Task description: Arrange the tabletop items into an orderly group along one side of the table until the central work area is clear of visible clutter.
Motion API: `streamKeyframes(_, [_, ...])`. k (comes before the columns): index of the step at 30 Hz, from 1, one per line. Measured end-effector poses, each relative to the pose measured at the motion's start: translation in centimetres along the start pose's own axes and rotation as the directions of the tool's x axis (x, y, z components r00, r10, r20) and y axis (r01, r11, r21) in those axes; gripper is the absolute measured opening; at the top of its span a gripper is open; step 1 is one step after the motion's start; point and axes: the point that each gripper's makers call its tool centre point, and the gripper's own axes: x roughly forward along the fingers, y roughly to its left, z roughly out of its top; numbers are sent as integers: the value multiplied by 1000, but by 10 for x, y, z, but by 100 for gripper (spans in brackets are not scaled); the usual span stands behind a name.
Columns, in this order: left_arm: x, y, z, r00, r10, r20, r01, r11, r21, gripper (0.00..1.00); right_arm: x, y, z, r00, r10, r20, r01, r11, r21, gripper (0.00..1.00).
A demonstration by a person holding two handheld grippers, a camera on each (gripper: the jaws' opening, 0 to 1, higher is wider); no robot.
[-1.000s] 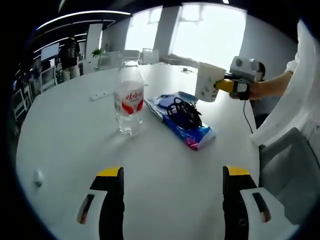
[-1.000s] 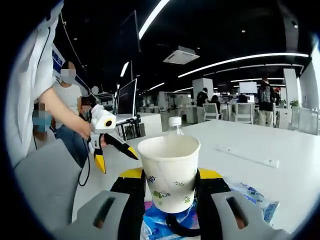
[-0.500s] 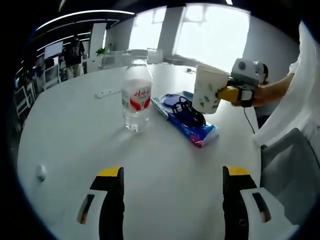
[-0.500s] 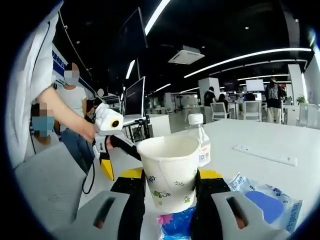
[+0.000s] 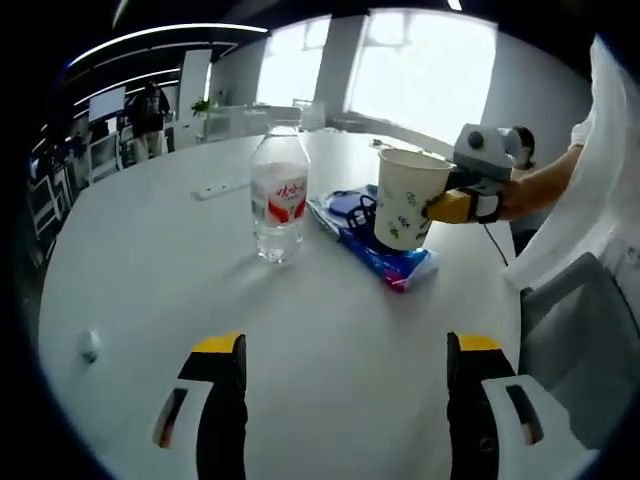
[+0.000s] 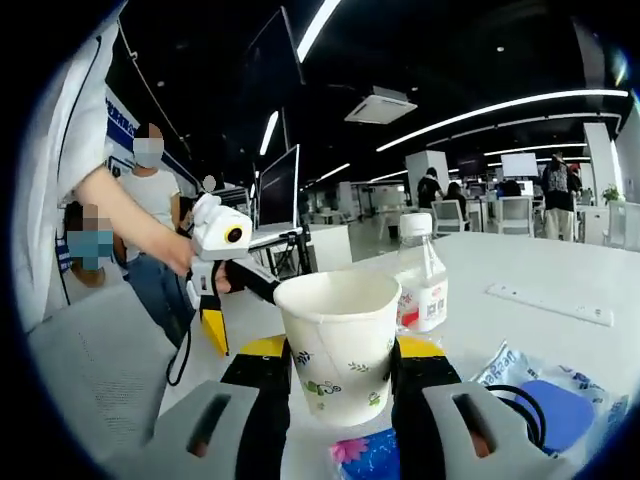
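1. Right gripper [image 6: 338,365] jaws clamp the white printed paper cup [image 6: 338,340] above the blue plastic packet [image 5: 385,255].
2. Left gripper [image 5: 340,400] jaws stand wide over bare white bench [image 5: 150,260].
3. Clear red-labelled water bottle [image 5: 279,195] stands upright beside the packet.

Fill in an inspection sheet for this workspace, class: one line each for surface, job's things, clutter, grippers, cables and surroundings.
Surface: white table, mostly bare.
Job's things: paper cup held above the blue packet; water bottle upright beside the packet.
Clutter: small white object near the table edge; power strip behind the bottle.
Grippers: left gripper open, holding nothing; right gripper shut on the paper cup.
Cables: black cord coiled on the packet.
Surroundings: open office, people standing.
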Motion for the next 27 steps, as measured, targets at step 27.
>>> streamKeyframes(27, [-18, -3, 12, 999, -16, 30, 15, 999, 44, 88, 30, 28, -62, 990, 54, -129, -56, 998, -14, 36])
